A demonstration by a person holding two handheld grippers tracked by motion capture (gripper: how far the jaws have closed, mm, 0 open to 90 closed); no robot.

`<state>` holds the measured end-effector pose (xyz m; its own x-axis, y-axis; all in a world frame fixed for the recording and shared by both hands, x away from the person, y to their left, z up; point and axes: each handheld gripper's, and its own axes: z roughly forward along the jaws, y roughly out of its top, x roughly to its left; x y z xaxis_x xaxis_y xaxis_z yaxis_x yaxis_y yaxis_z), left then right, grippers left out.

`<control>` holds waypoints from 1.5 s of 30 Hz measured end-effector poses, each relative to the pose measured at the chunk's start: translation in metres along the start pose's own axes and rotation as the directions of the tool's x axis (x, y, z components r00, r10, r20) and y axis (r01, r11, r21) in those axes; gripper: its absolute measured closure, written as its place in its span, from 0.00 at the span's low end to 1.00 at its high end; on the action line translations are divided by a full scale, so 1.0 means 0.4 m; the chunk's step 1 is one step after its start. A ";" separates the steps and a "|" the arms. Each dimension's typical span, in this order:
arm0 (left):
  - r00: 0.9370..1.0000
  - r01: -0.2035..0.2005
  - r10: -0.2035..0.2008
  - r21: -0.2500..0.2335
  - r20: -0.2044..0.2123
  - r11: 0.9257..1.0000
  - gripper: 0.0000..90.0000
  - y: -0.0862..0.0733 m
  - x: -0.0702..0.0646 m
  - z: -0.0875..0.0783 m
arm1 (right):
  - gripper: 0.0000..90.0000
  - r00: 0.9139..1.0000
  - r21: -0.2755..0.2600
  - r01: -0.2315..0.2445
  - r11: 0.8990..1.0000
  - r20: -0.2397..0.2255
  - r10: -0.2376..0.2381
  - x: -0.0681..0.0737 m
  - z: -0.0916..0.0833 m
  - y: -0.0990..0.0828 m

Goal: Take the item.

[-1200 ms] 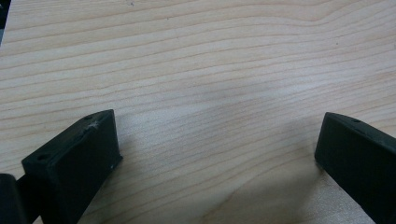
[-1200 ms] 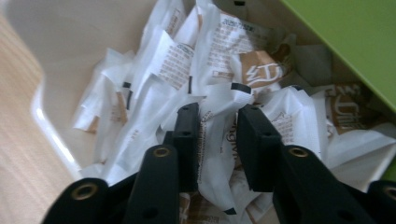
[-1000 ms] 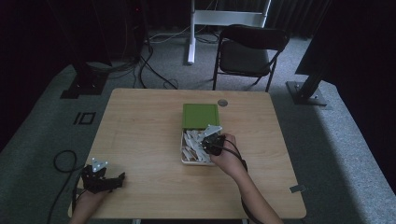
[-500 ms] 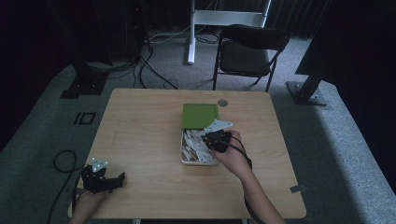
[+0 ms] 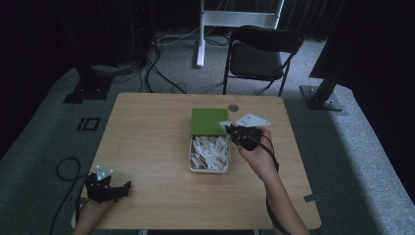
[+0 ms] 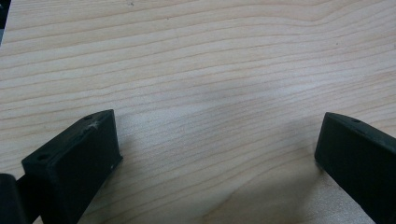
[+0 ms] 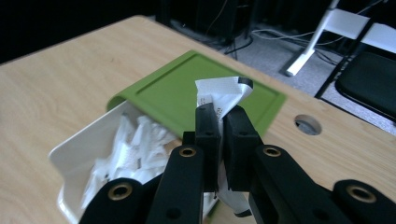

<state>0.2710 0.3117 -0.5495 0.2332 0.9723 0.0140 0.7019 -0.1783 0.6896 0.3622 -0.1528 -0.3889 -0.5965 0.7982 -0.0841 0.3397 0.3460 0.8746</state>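
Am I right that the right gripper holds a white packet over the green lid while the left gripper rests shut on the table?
Not quite: the left gripper is open; the left gripper view shows its fingers wide apart over bare table. The right gripper does pinch a white packet over the green lid.

packet (image 7: 223, 95): lower part hidden between right tool (image 7: 223, 122) jaws | print unreadable

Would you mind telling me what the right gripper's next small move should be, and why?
Probably carry the white packet sideways to bare table and release: the right gripper is shut on it above the green lid, clear of the white box.
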 end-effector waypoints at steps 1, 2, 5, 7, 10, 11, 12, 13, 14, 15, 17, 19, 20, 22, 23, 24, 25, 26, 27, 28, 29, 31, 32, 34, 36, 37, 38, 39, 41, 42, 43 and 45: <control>1.000 0.001 -0.001 0.000 0.000 1.000 0.01 0.000 0.000 0.000 | 0.95 1.000 0.004 -0.003 1.000 0.007 0.003 -0.007 -0.002 0.000; 1.000 0.002 -0.002 -0.001 0.000 1.000 0.01 0.000 0.000 0.000 | 0.95 1.000 -0.006 -0.014 1.000 0.014 0.014 -0.017 -0.003 -0.002; 1.000 0.002 -0.002 0.000 0.000 1.000 0.01 0.000 0.000 0.000 | 0.95 0.998 -0.012 -0.037 0.999 0.043 0.038 -0.040 -0.004 -0.006; 1.000 0.001 -0.001 0.000 0.000 1.000 0.01 0.000 0.000 0.000 | 0.95 0.997 -0.019 -0.043 0.999 0.063 0.044 -0.059 -0.001 -0.012; 1.000 0.001 -0.001 0.000 0.000 1.000 0.01 0.000 0.000 0.000 | 0.95 0.994 -0.041 -0.052 0.998 0.091 0.056 -0.089 0.005 -0.021; 1.000 0.001 -0.001 0.000 0.001 1.000 0.01 0.000 0.000 0.000 | 0.95 0.992 -0.044 -0.056 0.997 0.110 0.061 -0.098 0.007 -0.024; 1.000 0.000 0.000 0.000 0.000 1.000 0.01 0.000 0.000 0.000 | 0.95 0.991 -0.035 -0.053 0.998 0.125 0.057 -0.107 0.010 -0.027; 1.000 0.001 -0.001 0.000 0.000 1.000 0.01 0.000 0.000 0.000 | 0.95 0.989 -0.033 -0.059 0.998 0.137 0.063 -0.118 0.013 -0.030; 1.000 0.001 -0.001 0.000 0.000 1.000 0.01 0.000 0.000 0.000 | 0.95 0.987 -0.029 -0.068 0.997 0.146 0.071 -0.127 0.016 -0.034; 1.000 0.001 -0.001 0.000 0.000 1.000 0.01 0.000 0.000 0.000 | 0.95 0.986 -0.019 -0.070 0.997 0.151 0.072 -0.137 0.021 -0.037; 1.000 0.001 -0.001 0.000 0.000 1.000 0.01 0.000 0.000 0.000 | 0.95 0.982 -0.014 -0.091 0.996 0.165 0.092 -0.157 0.030 -0.044; 1.000 0.001 -0.001 0.000 0.000 1.000 0.01 0.000 0.000 0.000 | 0.95 0.977 -0.011 -0.122 0.993 0.173 0.122 -0.178 0.041 -0.053; 1.000 0.000 0.000 0.001 0.000 1.000 0.01 0.000 0.000 0.000 | 0.95 0.975 -0.011 -0.132 0.991 0.179 0.132 -0.188 0.047 -0.058; 1.000 0.000 0.000 0.001 0.000 1.000 0.01 0.000 0.000 0.000 | 0.95 0.971 -0.021 -0.136 0.990 0.197 0.138 -0.205 0.059 -0.067; 1.000 0.001 -0.001 0.000 0.000 1.000 0.01 0.000 0.000 0.000 | 0.95 0.968 -0.015 -0.140 0.990 0.208 0.140 -0.214 0.067 -0.072; 1.000 0.001 -0.001 0.000 0.000 1.000 0.01 0.000 0.000 0.000 | 0.95 0.966 -0.017 -0.147 0.989 0.214 0.147 -0.222 0.074 -0.077; 1.000 0.001 -0.001 0.000 0.000 1.000 0.01 0.000 0.000 0.000 | 0.95 0.963 -0.021 -0.152 0.988 0.222 0.153 -0.229 0.081 -0.082; 1.000 0.001 -0.001 0.000 0.000 1.000 0.01 0.000 0.000 0.000 | 0.95 0.959 -0.012 -0.157 0.988 0.236 0.155 -0.236 0.088 -0.087; 1.000 0.001 -0.001 0.000 0.000 1.000 0.01 0.000 0.000 0.000 | 0.95 0.955 -0.007 -0.171 0.985 0.244 0.168 -0.243 0.095 -0.093; 1.000 0.001 -0.001 0.000 0.000 1.000 0.01 0.000 0.000 0.000 | 0.95 0.950 -0.007 -0.181 0.983 0.256 0.177 -0.249 0.101 -0.098; 1.000 0.001 -0.001 0.000 0.000 1.000 0.01 0.000 0.000 0.000 | 0.95 0.948 0.009 -0.181 0.983 0.267 0.173 -0.256 0.111 -0.105; 1.000 0.001 -0.001 0.000 0.000 1.000 0.01 0.000 0.000 0.000 | 0.95 0.944 0.021 -0.201 0.979 0.271 0.188 -0.266 0.126 -0.116; 1.000 0.001 -0.001 0.000 0.000 1.000 0.01 0.000 0.000 0.000 | 0.95 0.943 0.030 -0.208 0.978 0.273 0.192 -0.270 0.134 -0.122; 1.000 0.002 -0.002 0.000 0.000 1.000 0.01 0.000 0.000 0.000 | 0.95 0.936 0.033 -0.243 0.969 0.271 0.226 -0.281 0.150 -0.137; 1.000 0.001 -0.001 0.000 0.000 1.000 0.01 0.000 0.000 0.000 | 0.95 0.935 0.036 -0.259 0.965 0.259 0.241 -0.287 0.163 -0.148; 1.000 0.001 -0.001 0.000 0.000 1.000 0.01 0.000 0.000 0.000 | 0.95 0.933 0.043 -0.271 0.962 0.259 0.252 -0.289 0.171 -0.154; 1.000 0.001 -0.001 0.000 0.000 1.000 0.01 0.000 0.000 0.000 | 0.95 0.931 0.045 -0.278 0.960 0.260 0.257 -0.291 0.179 -0.160; 1.000 0.001 -0.001 0.000 0.000 1.000 0.01 0.000 0.000 0.000 | 0.95 0.930 0.051 -0.282 0.958 0.259 0.260 -0.293 0.187 -0.166; 1.000 0.001 -0.001 0.000 0.000 1.000 0.01 0.000 0.000 0.000 | 0.95 0.924 0.066 -0.304 0.951 0.264 0.277 -0.294 0.203 -0.177; 1.000 0.001 -0.001 0.000 0.000 1.000 0.01 0.000 0.000 0.000 | 0.95 0.922 0.066 -0.311 0.948 0.261 0.285 -0.296 0.212 -0.182; 1.000 0.001 -0.001 0.000 0.000 1.000 0.01 0.000 0.000 0.000 | 0.95 0.920 0.071 -0.324 0.943 0.258 0.296 -0.295 0.220 -0.187; 1.000 0.001 -0.001 0.000 0.000 1.000 0.01 0.000 0.000 0.000 | 0.95 0.918 0.084 -0.331 0.940 0.260 0.300 -0.292 0.239 -0.197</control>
<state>0.2710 0.3116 -0.5495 0.2327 0.9725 0.0132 0.7020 -0.1774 0.6897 0.4743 -0.2262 -0.4937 -0.2564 0.9647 0.0609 0.5780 0.1025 0.8096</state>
